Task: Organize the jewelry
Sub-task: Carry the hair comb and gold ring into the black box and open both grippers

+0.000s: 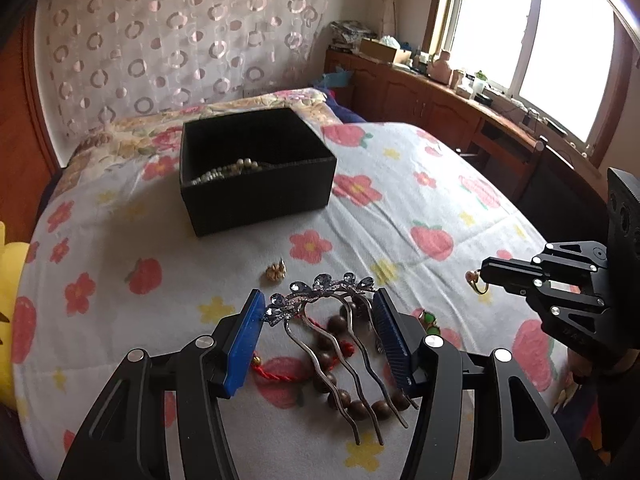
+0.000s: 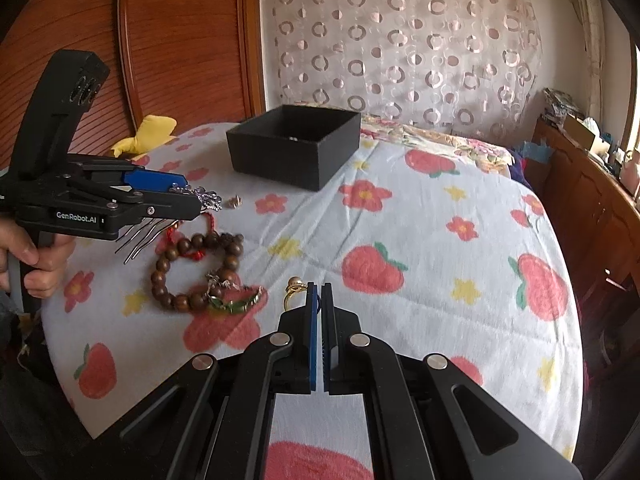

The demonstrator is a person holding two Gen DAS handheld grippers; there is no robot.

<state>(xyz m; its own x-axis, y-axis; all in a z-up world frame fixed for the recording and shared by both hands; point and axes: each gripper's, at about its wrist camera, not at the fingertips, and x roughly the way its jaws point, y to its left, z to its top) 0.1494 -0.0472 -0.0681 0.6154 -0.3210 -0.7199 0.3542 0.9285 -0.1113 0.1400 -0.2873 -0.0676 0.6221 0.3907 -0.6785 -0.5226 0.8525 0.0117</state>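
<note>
My left gripper point(image 1: 320, 306) is shut on a jewelled silver hair comb point(image 1: 324, 292), held above the bed; it also shows in the right wrist view point(image 2: 188, 196). Under it lie a wooden bead bracelet point(image 1: 340, 360) and a red cord point(image 1: 276, 372). My right gripper point(image 2: 320, 292) is shut on a gold pearl ring point(image 2: 294, 290), seen too in the left wrist view point(image 1: 476, 280). A black open box point(image 1: 256, 168) with a pearl necklace point(image 1: 224, 172) inside stands further back. A gold earring point(image 1: 275, 271) lies between box and comb. A green bracelet point(image 2: 234, 304) lies by the beads.
The flowered bedspread point(image 2: 420, 240) covers the bed. A yellow cloth point(image 2: 148, 132) lies at the far left edge. A wooden cabinet point(image 1: 420, 92) with clutter runs under the window on the right. A curtain point(image 1: 172, 32) hangs behind the bed.
</note>
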